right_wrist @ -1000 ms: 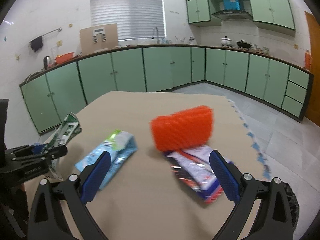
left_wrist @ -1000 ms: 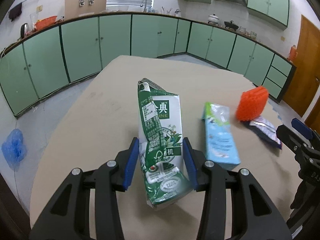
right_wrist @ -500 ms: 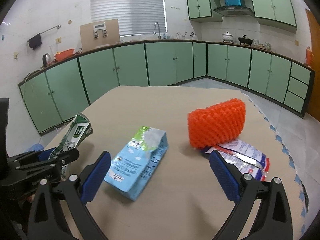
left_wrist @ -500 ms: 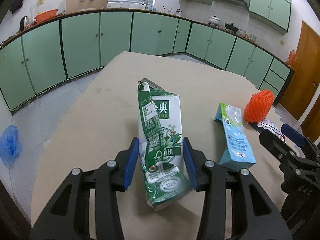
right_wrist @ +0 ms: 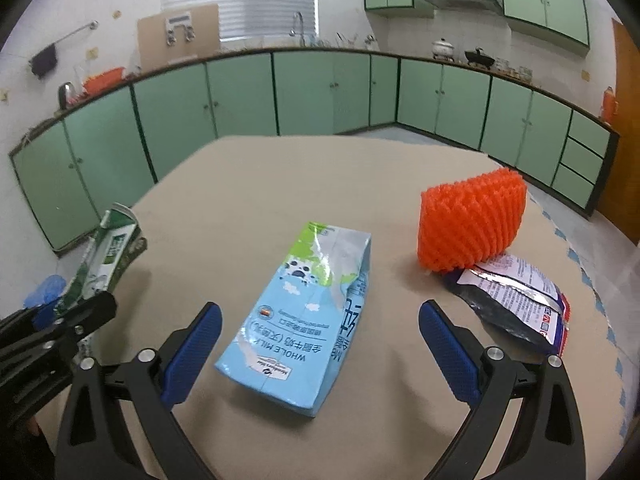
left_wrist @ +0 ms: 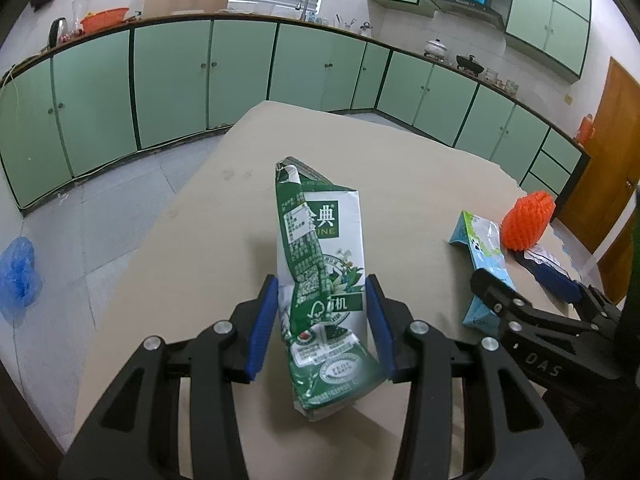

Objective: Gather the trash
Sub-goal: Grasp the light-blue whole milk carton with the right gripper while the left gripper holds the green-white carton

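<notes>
Landmark for all positions: blue whole-milk carton (right_wrist: 308,312), lying flat on the beige tabletop (right_wrist: 280,176), its printed base end toward the right wrist camera.

Left of the blue carton: left gripper (left_wrist: 322,320), blue pads pinching a crumpled green milk carton (left_wrist: 320,280) across its lower half. That carton is tilted, its torn-open top leaning away from the camera, and it appears lifted off the tabletop. In the right wrist view the same green carton (right_wrist: 108,256) shows at the far left, well apart from the blue carton.

At the blue carton: right gripper (right_wrist: 320,344), jaws spread wide, one pad on either side of the carton's near end. Neither pad touches it; a clear gap shows on both sides.

Right of the blue carton: orange foam fruit net (right_wrist: 472,220), standing on the tabletop, near but apart. Just beside the net, on its near right side, a flattened dark snack wrapper (right_wrist: 516,300) with a white label panel; the net's lower edge overlaps or touches the wrapper's far end.

Behind the carton, beyond the table: green cabinets (right_wrist: 240,96) along the wall.
</notes>
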Motion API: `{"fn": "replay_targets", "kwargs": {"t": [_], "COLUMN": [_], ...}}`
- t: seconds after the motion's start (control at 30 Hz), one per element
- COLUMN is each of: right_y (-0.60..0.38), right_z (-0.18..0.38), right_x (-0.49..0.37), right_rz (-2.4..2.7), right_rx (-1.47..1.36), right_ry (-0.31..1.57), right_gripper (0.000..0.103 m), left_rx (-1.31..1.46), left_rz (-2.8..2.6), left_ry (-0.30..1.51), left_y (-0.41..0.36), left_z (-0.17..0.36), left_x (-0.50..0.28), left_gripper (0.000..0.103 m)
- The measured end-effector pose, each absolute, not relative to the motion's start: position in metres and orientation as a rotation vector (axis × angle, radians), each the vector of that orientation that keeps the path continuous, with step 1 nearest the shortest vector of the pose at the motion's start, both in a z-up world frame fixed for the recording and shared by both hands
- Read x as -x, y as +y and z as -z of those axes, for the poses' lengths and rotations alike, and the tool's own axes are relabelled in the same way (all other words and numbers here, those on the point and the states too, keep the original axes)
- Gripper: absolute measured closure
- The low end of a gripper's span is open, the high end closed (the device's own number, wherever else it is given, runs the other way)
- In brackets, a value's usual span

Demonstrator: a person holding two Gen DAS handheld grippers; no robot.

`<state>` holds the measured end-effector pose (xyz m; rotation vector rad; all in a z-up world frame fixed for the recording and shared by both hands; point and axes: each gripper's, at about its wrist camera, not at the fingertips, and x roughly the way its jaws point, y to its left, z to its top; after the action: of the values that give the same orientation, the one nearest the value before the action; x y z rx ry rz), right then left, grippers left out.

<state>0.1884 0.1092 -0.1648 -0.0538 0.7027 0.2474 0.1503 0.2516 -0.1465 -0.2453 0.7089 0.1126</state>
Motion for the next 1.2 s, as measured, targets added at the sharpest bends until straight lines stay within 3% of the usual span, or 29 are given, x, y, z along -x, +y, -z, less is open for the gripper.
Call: {"fn": "replay_targets", "kwargs": {"t": [0.17,0.23,0.33,0.73,0.97,1.2], "right_y": [0.108,0.109,0.108,0.074,0.079,0.076], "right_z": [0.17,0.169,0.168,0.163,0.171,0.169], "right_x": [-0.191,-0.188,-0.184,-0.169,-0.177,-0.181], "right_rz": [-0.32,-0.355,-0.391,-0.445,-0.43,-0.455], "right_rx": [0.036,0.047,0.053,0.045,0.069,0.073], "right_ry": [0.741,0.74,0.746,0.756,0.777,0.769], "right_gripper": [0.032,0.048,0.054,0.057,0.051,0.057], "left_rx": [0.259,0.258,0.255,0.241,0.233,0.222], "left_rz": [-0.11,-0.112,-0.118,-0.083,-0.084,-0.09], "left_ry": [0.709,0.708,0.709,0.721,0.717,0.707], "left_y": [0.253,0.252,0.25,0.229,0.221,0.218], "left_z": [0.148,0.148,0.148,0.147,0.15,0.15], "left_x": [-0.152,-0.153,-0.153,-0.153,-0.157,-0.172], "left_gripper": [0.061,0.061,0.061,0.061,0.061,0.061]}}
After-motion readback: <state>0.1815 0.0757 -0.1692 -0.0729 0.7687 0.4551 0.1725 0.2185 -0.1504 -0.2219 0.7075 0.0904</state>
